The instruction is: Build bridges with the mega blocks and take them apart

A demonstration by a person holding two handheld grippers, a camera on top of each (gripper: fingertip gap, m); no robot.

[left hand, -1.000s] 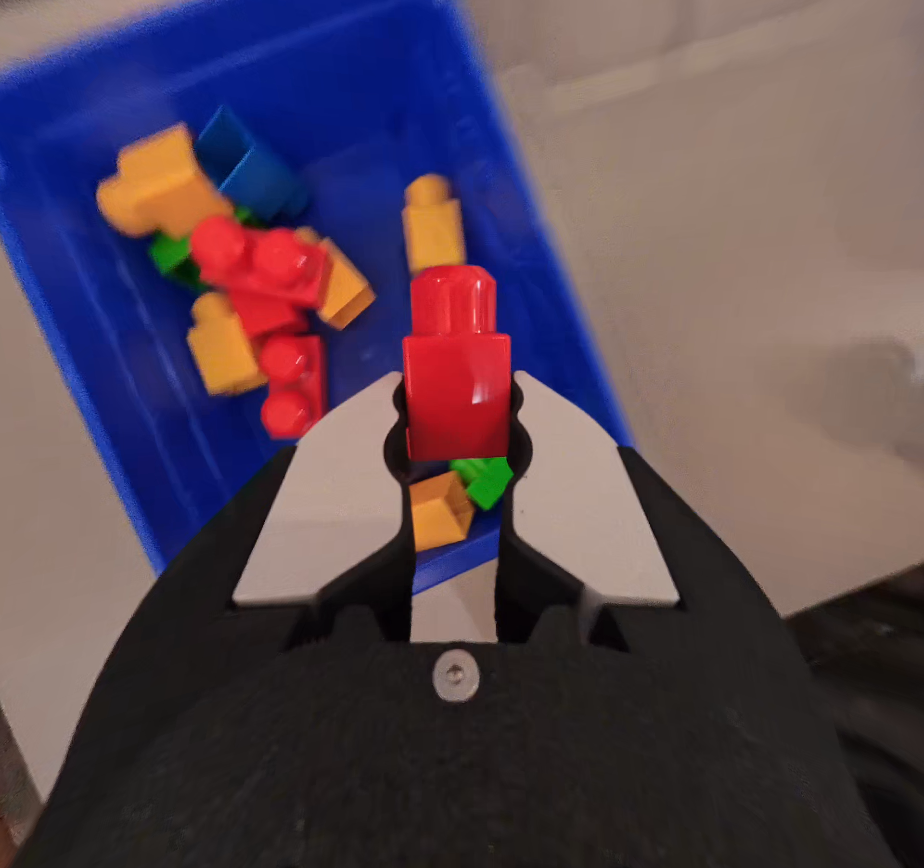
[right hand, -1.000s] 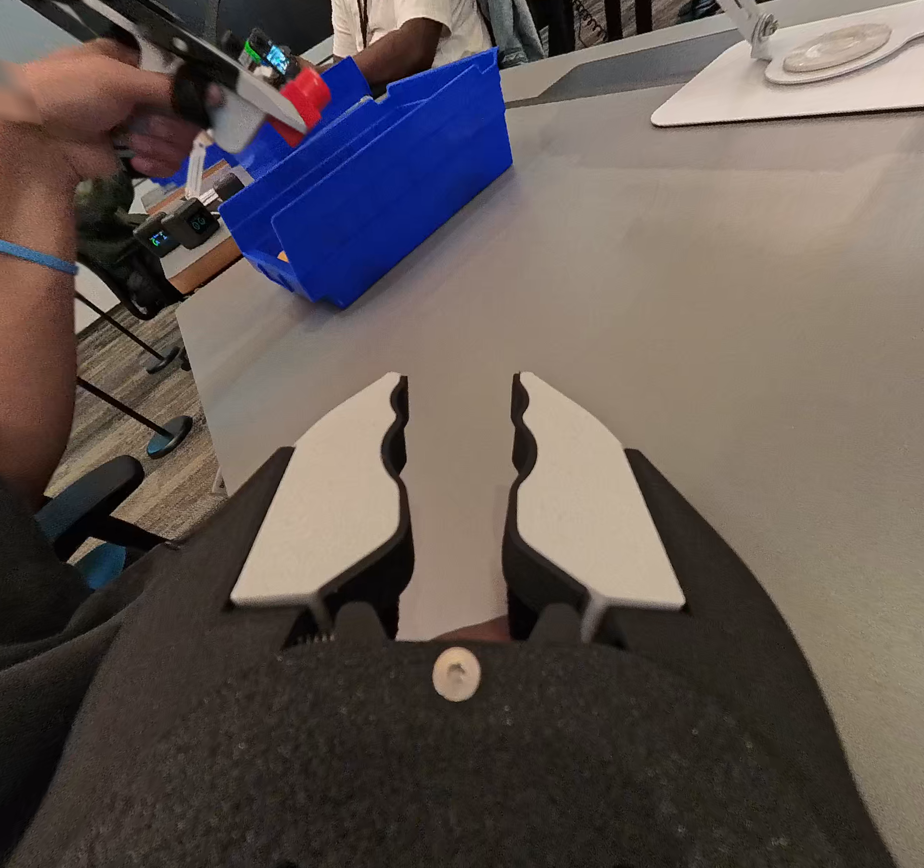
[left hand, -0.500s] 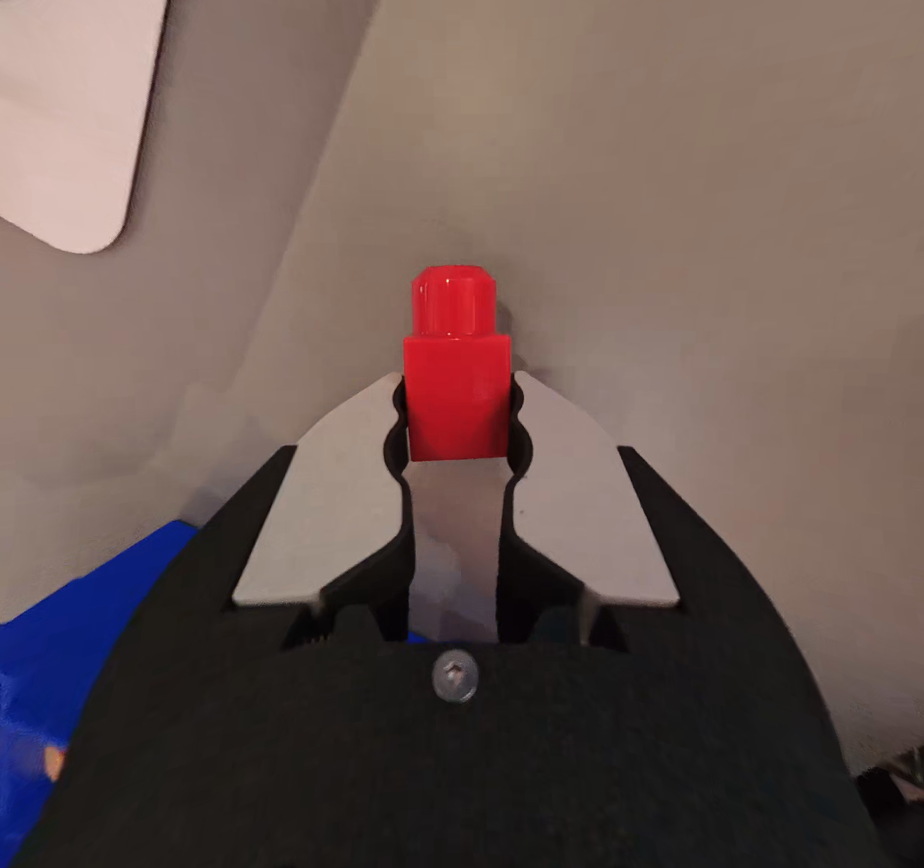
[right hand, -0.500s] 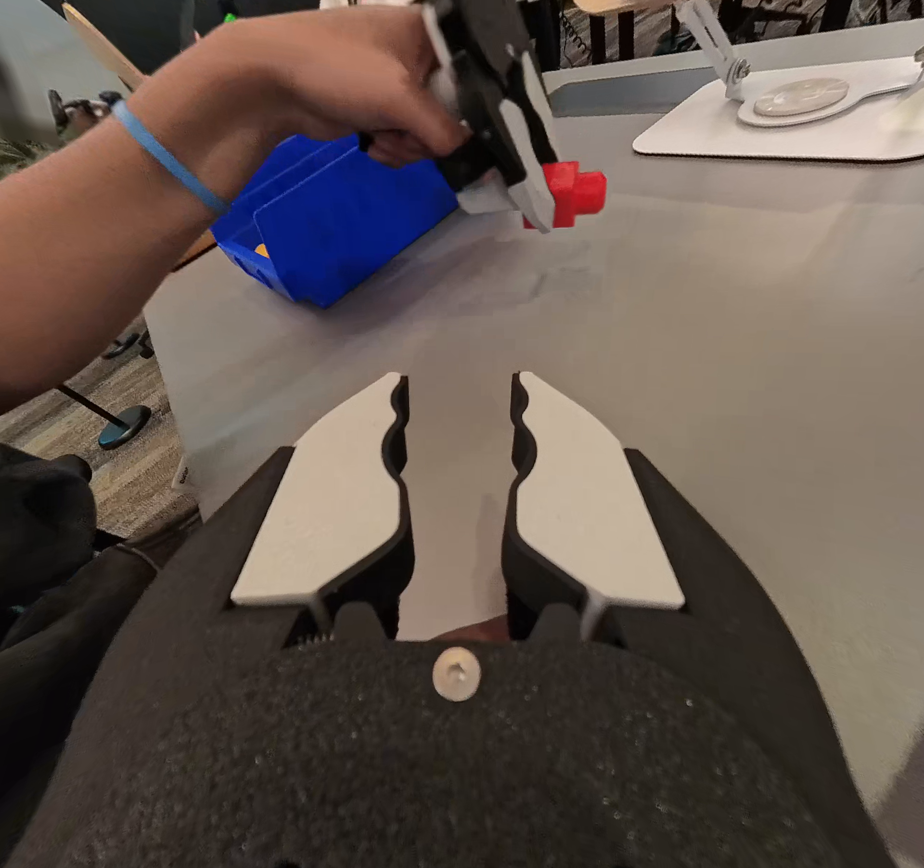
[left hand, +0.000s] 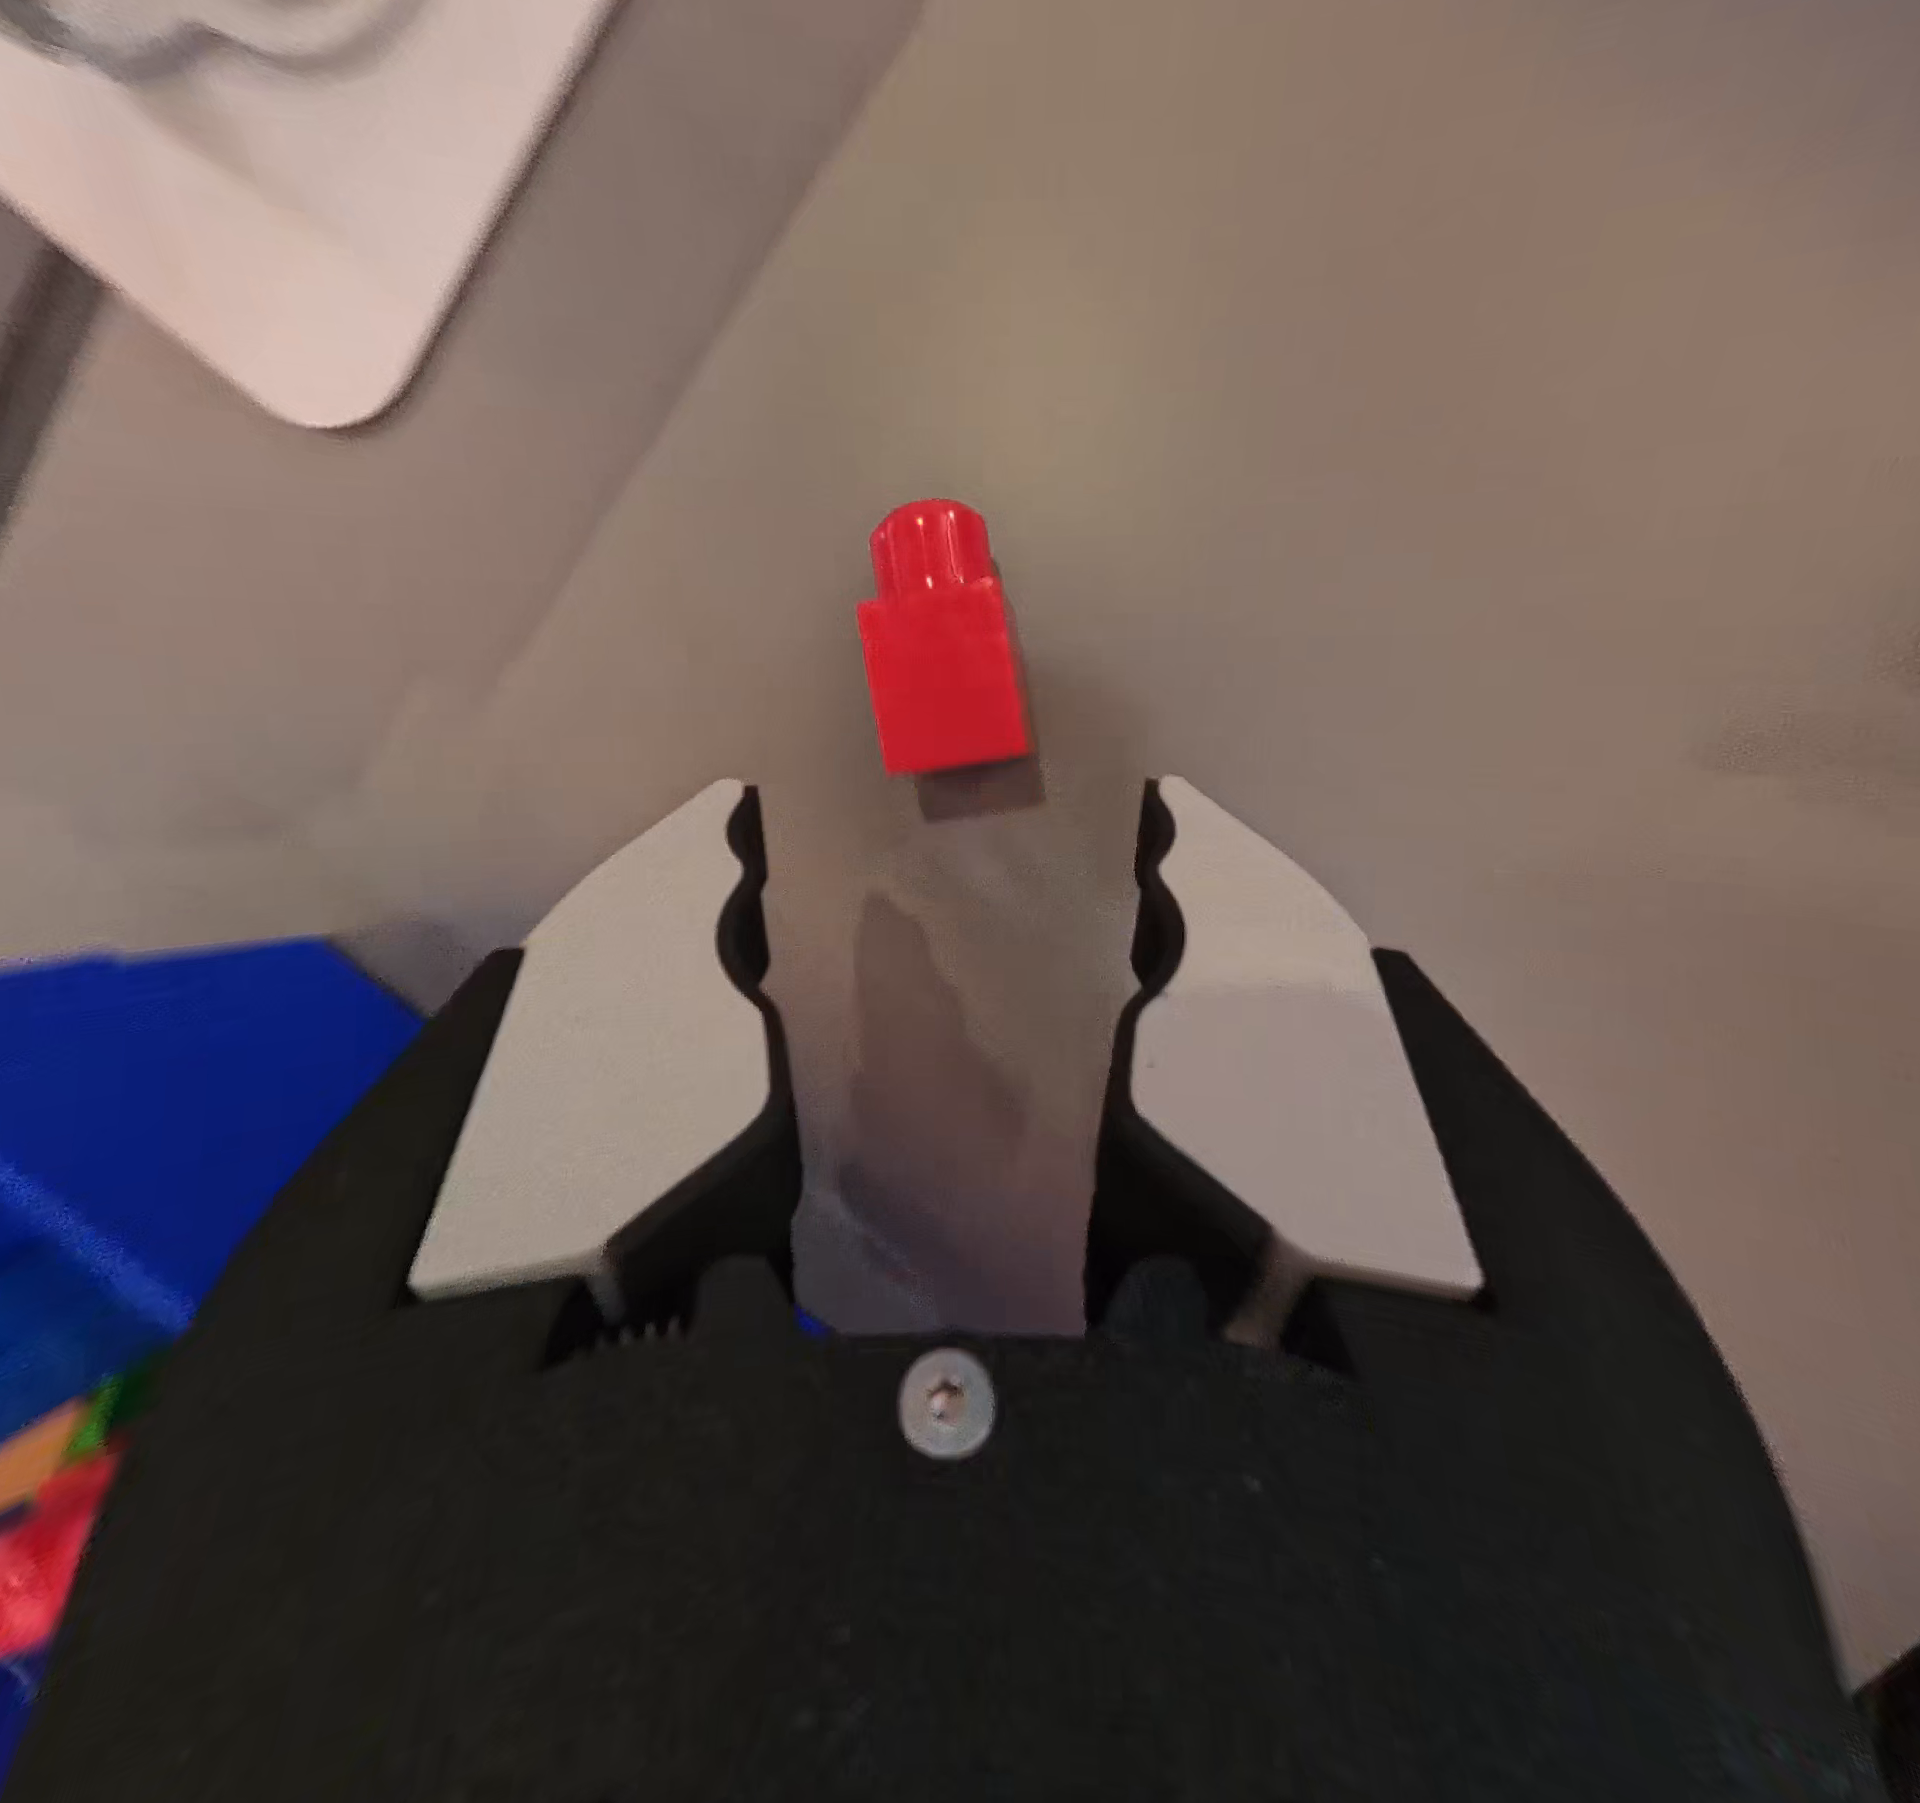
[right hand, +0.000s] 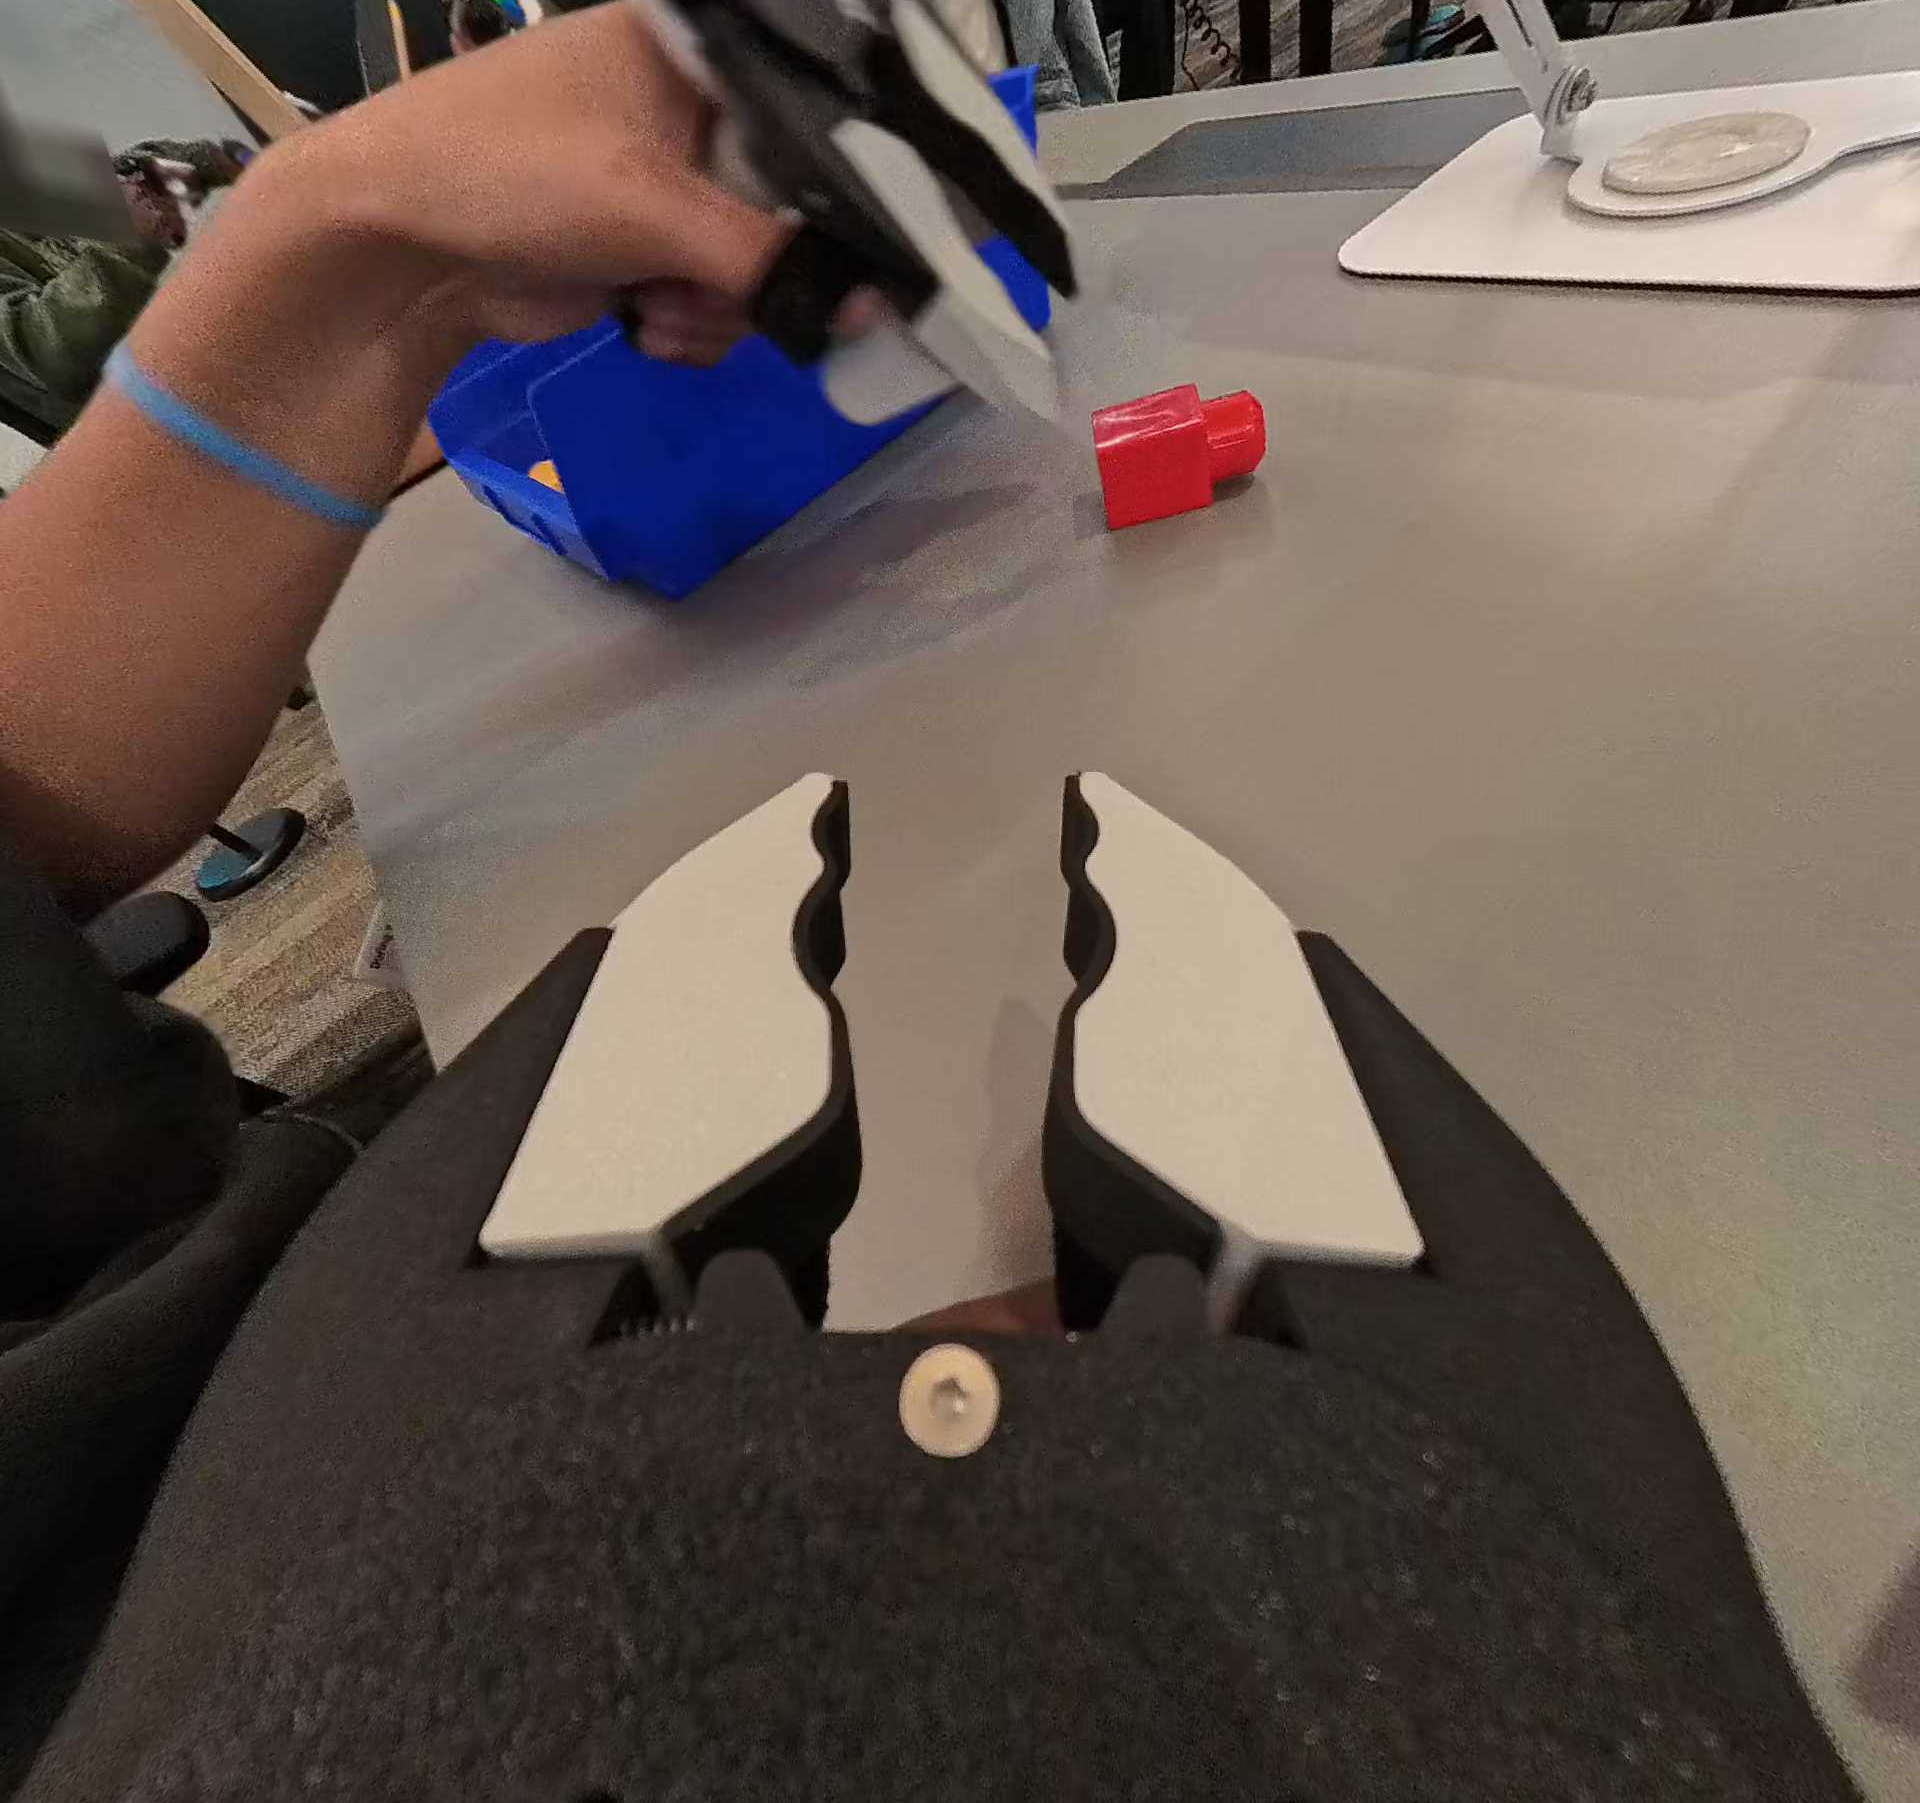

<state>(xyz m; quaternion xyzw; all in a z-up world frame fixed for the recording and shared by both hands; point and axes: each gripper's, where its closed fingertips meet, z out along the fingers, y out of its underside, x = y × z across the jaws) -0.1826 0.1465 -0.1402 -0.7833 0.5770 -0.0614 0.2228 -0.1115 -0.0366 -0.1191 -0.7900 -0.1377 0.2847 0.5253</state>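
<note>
A red single-stud block (left hand: 940, 654) lies on its side on the grey table (left hand: 1455, 403), just beyond my left gripper (left hand: 945, 797), which is open and empty. In the right wrist view the same block (right hand: 1174, 454) lies with its stud pointing right, and the left gripper (right hand: 1023, 340) hovers above and to its left, held by a hand. My right gripper (right hand: 956, 797) is open and empty, low over the table near its front edge. The blue bin (right hand: 665, 465) of blocks stands left of the red block.
The blue bin also shows in the left wrist view (left hand: 156, 1109), with blurred coloured blocks (left hand: 52, 1504) at the lower left. A white stand base (right hand: 1662, 215) lies at the table's far right. Chairs and another person sit beyond the table.
My left gripper carried the red block from over the bin to the table, opened, let it go and drew back. The block now lies on the table. My right gripper has hardly moved.
</note>
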